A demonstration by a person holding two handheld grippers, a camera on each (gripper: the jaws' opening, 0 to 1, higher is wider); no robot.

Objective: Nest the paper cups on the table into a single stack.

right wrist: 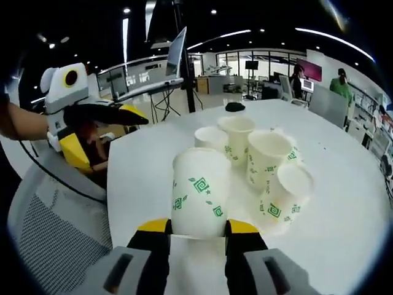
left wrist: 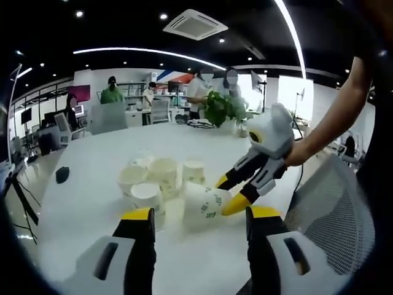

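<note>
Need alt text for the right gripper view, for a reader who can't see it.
The right gripper clamps an upside-down paper cup over a white table, with four more green-patterned cups clustered beyond it. The left gripper hovers open at left, above a mesh chair.

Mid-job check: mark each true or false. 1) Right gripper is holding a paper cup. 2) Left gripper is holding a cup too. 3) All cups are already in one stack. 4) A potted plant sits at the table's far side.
1) True: the right gripper is closed on a paper cup.
2) False: the left gripper is open, with nothing between its jaws.
3) False: several loose cups stand separately on the table.
4) True: the potted plant stands there.
</note>
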